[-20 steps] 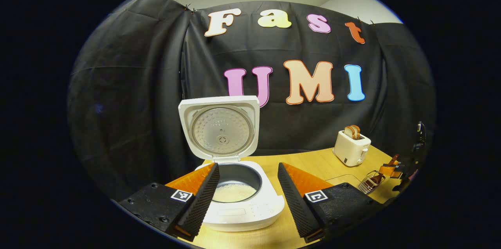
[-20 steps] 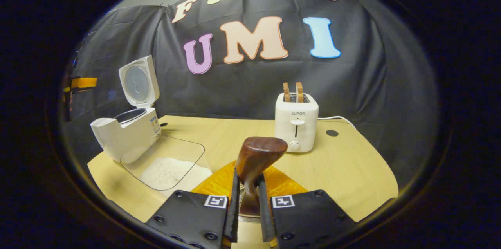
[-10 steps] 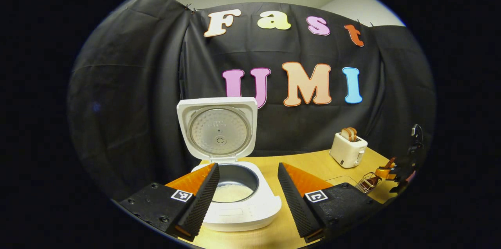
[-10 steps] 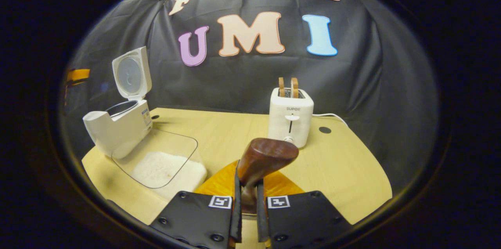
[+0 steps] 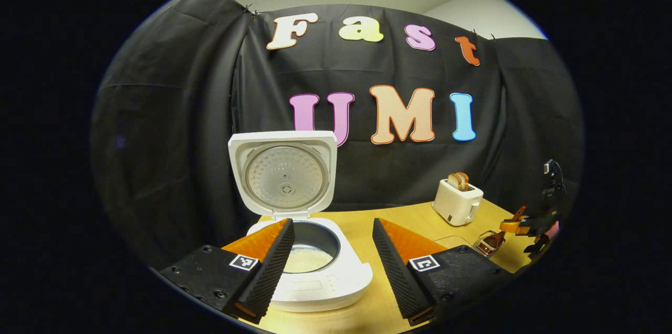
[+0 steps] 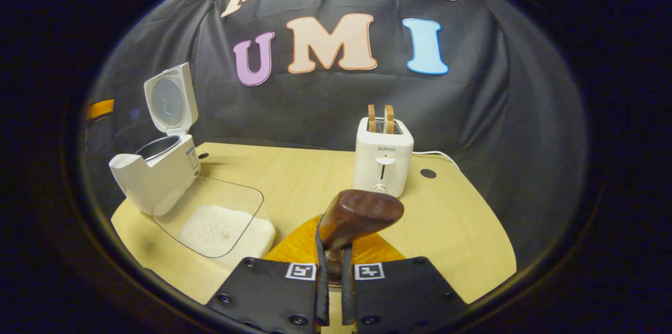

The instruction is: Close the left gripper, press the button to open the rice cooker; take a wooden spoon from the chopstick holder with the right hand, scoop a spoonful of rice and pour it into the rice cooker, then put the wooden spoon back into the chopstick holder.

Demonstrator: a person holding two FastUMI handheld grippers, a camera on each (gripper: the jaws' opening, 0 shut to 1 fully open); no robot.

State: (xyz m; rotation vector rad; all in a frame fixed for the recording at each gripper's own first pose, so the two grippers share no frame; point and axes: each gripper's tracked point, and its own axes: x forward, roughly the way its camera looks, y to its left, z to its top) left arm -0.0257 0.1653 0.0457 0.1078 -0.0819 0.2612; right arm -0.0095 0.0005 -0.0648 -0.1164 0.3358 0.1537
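The right tool [image 6: 332,292] is clamped on the spoon [image 6: 357,216]. The left tool [image 5: 331,265] is apart, near the open cooker [image 5: 310,271].

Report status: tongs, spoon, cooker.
Left tongs open, at the open rice cooker. Right tongs shut on wooden spoon. Rice container sits beside cooker; path unobstructed.
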